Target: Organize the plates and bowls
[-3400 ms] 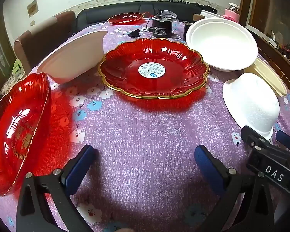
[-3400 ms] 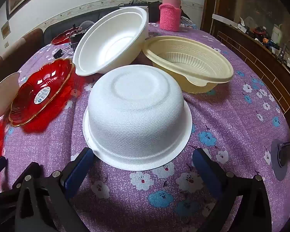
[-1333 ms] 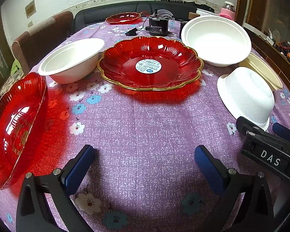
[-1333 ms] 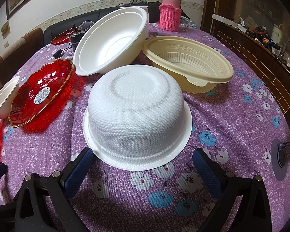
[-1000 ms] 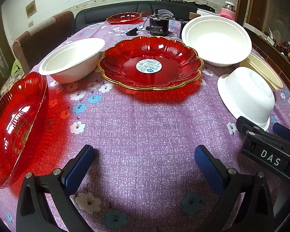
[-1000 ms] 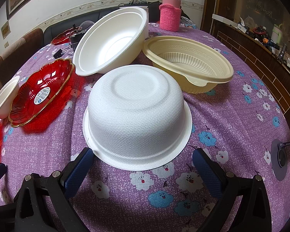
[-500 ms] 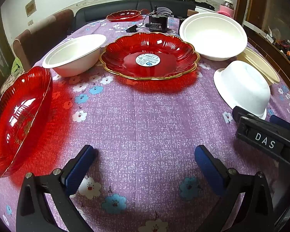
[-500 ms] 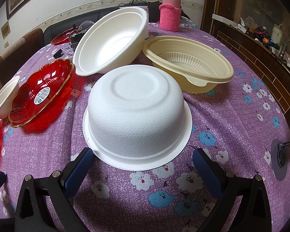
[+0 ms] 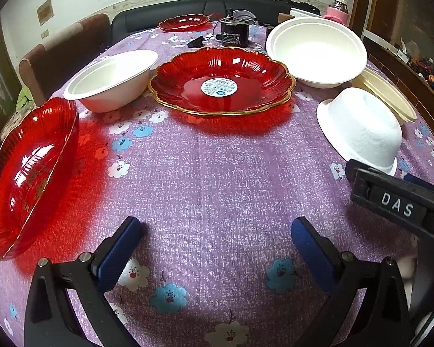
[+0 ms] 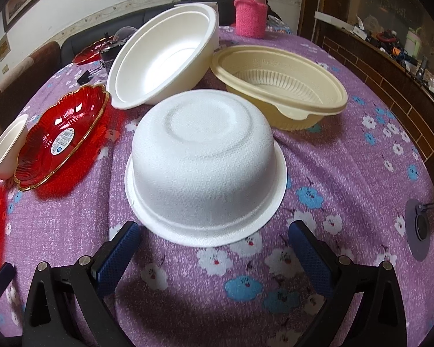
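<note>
Purple flowered tabletop [image 9: 217, 179] lies under both grippers, the left gripper [image 9: 214, 240] and right gripper [image 10: 214, 240] with fingers wide apart and empty, an upside-down white bowl [image 10: 202, 159] just past the right one, a red plate [image 9: 221, 81] farther back.

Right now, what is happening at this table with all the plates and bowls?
A person holds two grippers over a table set with plates and bowls, and neither one grips anything. The right gripper is open, just in front of an upturned white bowl. The left gripper is open over bare tablecloth. A red plate lies in the middle, a small white bowl to its left, a large white bowl to its right. Nothing is stacked yet.
</note>
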A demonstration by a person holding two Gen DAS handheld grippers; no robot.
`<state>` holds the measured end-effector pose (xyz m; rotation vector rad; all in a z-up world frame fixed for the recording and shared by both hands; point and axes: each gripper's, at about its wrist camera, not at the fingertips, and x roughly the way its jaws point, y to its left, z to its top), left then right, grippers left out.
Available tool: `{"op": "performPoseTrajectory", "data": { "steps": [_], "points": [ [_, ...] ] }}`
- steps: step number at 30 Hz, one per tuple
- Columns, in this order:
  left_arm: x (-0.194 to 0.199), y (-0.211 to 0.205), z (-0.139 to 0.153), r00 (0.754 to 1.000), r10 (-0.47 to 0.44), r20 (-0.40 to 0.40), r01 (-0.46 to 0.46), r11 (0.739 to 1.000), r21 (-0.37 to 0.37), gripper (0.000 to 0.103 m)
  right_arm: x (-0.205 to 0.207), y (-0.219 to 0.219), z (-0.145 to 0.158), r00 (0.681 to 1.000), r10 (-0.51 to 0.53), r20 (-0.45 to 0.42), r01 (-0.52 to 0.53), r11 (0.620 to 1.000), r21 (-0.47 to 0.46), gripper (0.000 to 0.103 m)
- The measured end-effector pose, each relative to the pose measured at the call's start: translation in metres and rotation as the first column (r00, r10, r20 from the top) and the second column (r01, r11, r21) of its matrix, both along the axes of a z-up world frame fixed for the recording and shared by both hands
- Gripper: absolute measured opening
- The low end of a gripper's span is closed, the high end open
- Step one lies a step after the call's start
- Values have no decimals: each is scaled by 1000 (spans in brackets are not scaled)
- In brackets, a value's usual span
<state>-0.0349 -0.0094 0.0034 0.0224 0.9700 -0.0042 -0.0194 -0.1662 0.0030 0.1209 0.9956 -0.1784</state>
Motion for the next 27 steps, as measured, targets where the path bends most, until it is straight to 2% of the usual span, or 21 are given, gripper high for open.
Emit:
{"op": "performPoseTrajectory", "data": {
  "steps": [10, 13, 14, 16, 19, 20, 22, 23, 25, 26, 27],
  "points": [
    [5, 1, 0, 1000, -4, -26, 4, 1000, -4, 103, -11, 8, 0, 1000, -5, 9, 5, 1000, -13, 102],
    [3, 3, 2, 999, -10, -47, 9, 999, -34, 101, -12, 8, 0, 1000, -5, 10, 5, 1000, -11, 102],
    [-4, 5, 6, 999, -21, -34, 18, 997, -79, 95, -12, 9, 0, 1000, -4, 10, 5, 1000, -12, 102],
    [-15, 10, 16, 1000, -21, -3, 21, 993, -114, 92, -12, 9, 0, 1000, -4, 10, 4, 1000, -10, 102],
    [-41, 19, 42, 991, 20, 129, -7, 995, -100, 93, -12, 9, 0, 1000, -4, 11, 4, 1000, -10, 102],
    [-53, 24, 54, 979, 49, 197, -33, 996, -84, 93, -12, 9, 0, 1000, -4, 11, 4, 1000, -10, 102],
    [-77, 33, 77, 938, 115, 328, -101, 993, -59, 93, -12, 9, 0, 1000, -4, 11, 4, 1000, -10, 102],
    [-91, 38, 91, 899, 154, 410, -149, 988, -46, 93, -12, 9, 0, 1000, -4, 11, 4, 1000, -10, 102],
    [-123, 44, 121, 779, 209, 592, -243, 970, -22, 95, -12, 9, 0, 1000, -3, 12, 3, 1000, -8, 102],
    [-132, 47, 132, 735, 218, 642, -271, 962, -16, 101, -12, 9, 0, 1000, -3, 12, 4, 1000, -8, 102],
    [-139, 49, 139, 704, 225, 673, -292, 956, -15, 103, -12, 10, 0, 1000, -4, 12, 4, 1000, -8, 102]
  ]
}}
